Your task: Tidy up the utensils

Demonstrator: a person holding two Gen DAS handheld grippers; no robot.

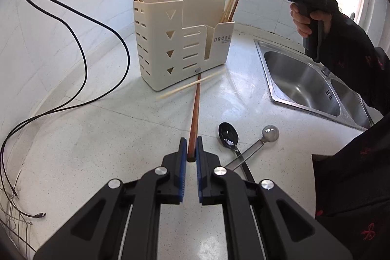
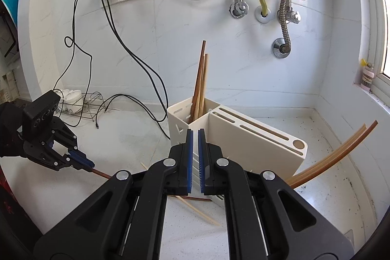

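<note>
Left gripper: fingers clamped on the brown chopstick butt; tip reaches the holder.
Right gripper: fingers nearly together, empty, above the holder.
Handling: light, stiff, slippery; grip near the end.

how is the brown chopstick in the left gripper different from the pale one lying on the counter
The brown chopstick is dark reddish wood, clamped at its end by the left gripper; the pale chopstick is light and ungripped. The brown one points at the utensil holder; the pale one lies crosswise. Both are slim single sticks that cross near the holder.
</note>
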